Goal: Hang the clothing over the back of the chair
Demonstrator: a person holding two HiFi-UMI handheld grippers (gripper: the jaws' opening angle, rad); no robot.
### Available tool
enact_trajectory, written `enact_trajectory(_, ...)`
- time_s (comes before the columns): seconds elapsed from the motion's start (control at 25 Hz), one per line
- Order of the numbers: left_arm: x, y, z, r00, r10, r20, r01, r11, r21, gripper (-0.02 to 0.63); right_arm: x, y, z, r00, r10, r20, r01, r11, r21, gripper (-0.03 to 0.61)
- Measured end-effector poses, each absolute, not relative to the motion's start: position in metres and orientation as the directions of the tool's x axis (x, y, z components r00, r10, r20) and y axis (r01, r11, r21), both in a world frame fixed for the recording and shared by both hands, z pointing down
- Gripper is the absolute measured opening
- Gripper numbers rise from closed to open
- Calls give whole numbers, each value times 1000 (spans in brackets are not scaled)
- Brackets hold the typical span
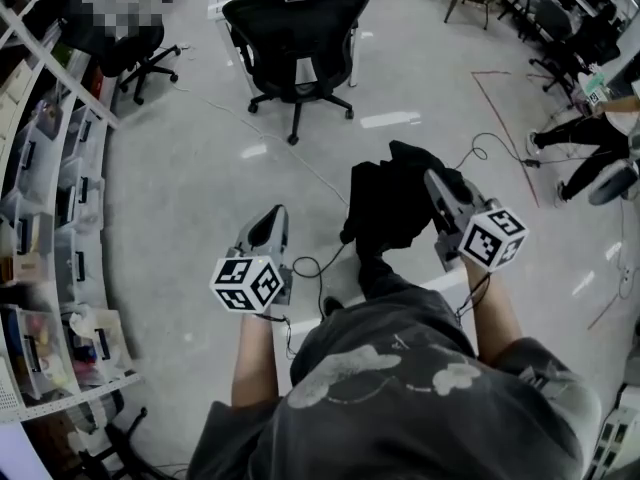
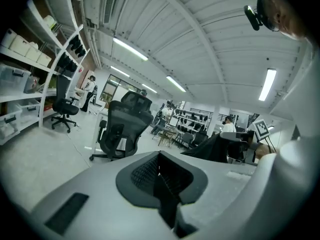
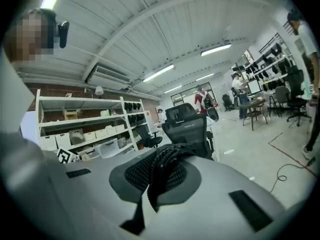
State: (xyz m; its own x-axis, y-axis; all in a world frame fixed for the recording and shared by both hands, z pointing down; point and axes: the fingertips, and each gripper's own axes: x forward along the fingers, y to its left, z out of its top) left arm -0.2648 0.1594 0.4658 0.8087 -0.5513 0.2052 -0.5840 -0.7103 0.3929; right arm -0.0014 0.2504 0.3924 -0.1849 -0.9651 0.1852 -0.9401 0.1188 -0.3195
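The clothing (image 1: 395, 203) is black. It hangs in a bunch in front of the person, above the floor (image 1: 200, 168). It is not on the chair (image 1: 295, 28). The chair is black, has wheels, and stands well apart from the clothing, farther ahead.

The right tongs (image 1: 437, 183) hold the clothing. In the right gripper view, the right tongs (image 3: 155, 179) are pressed tight and pinch a fold of the clothing (image 3: 162, 166). The fold looks ribbed and sticks up between the two dark pads. Most of the clothing hangs down on the inner side of these tongs, toward the left tongs. Past the pads, the chair (image 3: 187, 126) stands straight ahead.

The left tongs (image 1: 272, 213) are beside the clothing but do not touch it. In the left gripper view, the left tongs (image 2: 160, 171) are pressed together with nothing between them. The chair (image 2: 122, 126) shows a bit to the left there.

Both tongs point forward and a little down. Each has a cube with black and white squares, one on the left (image 1: 248, 283) and one on the right (image 1: 492, 238).

Shelves (image 1: 50, 218) with boxes run along the person's left side.
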Motion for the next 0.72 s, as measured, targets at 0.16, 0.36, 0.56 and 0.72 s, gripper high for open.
enact_trajectory(0.16, -260, 144, 475, 792, -561, 243, -609, -696, 380, 2, -5, 225, 409, -218, -953, 210, -932, 140, -335, -5)
enact_trajectory(0.36, -232, 118, 488, 771, -566, 291, -637, -682, 359, 2, 29, 193, 440, -254, -941, 225, -897, 141, -419, -5)
enact_trajectory(0.56, -180, 64, 489, 732, -601, 321, -681, -652, 334, 2, 101, 138, 451, -254, -945, 205, -865, 127, -486, -5)
enact_trajectory(0.72, -121, 29, 478, 715, -632, 300, -699, -655, 287, 2, 158, 92, 453, -292, -941, 174, -853, 173, -492, -5)
